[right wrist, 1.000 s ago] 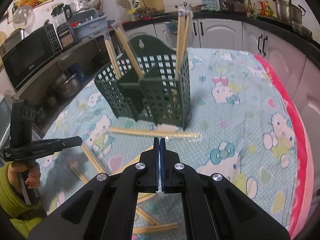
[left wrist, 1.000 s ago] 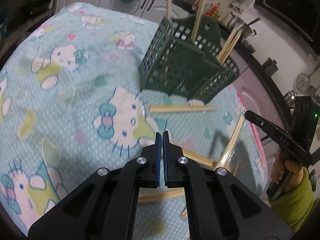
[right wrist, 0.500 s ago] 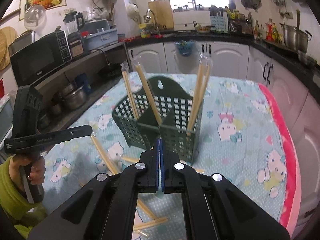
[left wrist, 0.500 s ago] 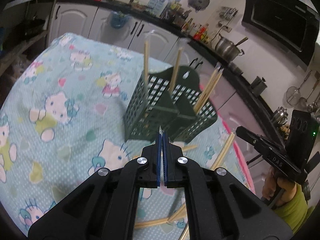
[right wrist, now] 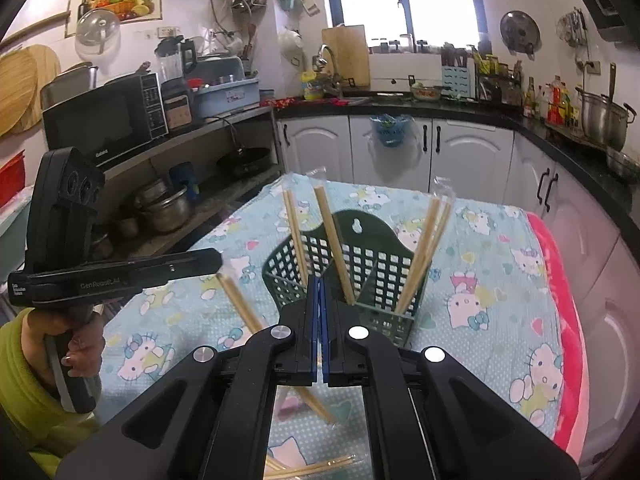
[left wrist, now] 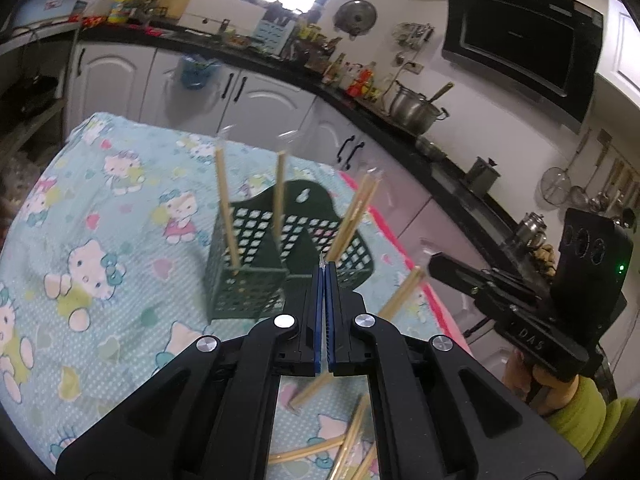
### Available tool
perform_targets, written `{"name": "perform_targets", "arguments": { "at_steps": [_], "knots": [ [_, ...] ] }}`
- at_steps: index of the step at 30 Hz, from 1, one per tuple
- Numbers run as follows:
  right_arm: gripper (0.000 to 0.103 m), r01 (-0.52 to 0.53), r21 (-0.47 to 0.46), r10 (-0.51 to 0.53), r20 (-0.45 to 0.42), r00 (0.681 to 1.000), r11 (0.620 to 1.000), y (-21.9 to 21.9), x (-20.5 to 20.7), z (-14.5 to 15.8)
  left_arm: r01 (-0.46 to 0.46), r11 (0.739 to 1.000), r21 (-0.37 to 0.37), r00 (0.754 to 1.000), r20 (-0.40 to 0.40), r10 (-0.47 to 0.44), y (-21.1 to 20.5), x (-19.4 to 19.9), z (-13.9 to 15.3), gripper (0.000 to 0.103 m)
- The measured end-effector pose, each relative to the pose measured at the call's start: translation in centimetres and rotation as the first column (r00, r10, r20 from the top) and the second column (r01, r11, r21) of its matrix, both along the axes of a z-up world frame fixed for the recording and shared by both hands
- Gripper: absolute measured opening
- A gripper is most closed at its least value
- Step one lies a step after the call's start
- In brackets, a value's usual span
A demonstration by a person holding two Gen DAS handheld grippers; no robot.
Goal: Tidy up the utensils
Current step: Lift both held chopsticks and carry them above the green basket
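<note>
Left wrist: holder (left wrist: 256,264) beyond closed claw (left wrist: 323,270)

basket (left wrist: 256,280) mid-desk, sticks (left wrist: 224,208) jutting up from all compartments, blocking straight descent | loose chopsticks (left wrist: 352,440) scattered on near cloth | open cloth (left wrist: 100,208) left of basket, passable | pink desk edge (right wrist: 560,280) right, bare strip (right wrist: 500,264) beside basket
</note>
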State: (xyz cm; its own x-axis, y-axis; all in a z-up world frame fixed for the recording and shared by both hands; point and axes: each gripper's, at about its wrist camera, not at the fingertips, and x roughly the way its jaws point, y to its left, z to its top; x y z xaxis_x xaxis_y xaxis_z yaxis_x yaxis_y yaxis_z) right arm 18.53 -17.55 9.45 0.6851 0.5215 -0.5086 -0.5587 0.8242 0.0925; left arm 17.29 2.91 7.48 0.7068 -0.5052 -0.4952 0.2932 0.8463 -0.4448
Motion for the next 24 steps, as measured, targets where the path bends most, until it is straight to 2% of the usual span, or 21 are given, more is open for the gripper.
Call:
{"name": "perform_targets", "arguments": {
  "at_steps": [10, 24],
  "knots": [
    [0.001, -0.016, 0.006, 0.015, 0.070, 0.997, 1.000, 0.5, -0.9, 3.0, 0.066, 0.998, 0.009, 0.995, 0.078, -0.067, -2.0, -0.1, 4.1, 0.000],
    [0.001, 0.004, 0.045, -0.013, 0.192, 0.981, 0.999, -0.4, -1.1, 8.6, 0.091, 0.996, 0.014, 0.974, 0.209, -0.092, -3.3, 0.5, 10.6, 0.000]
  ]
}}
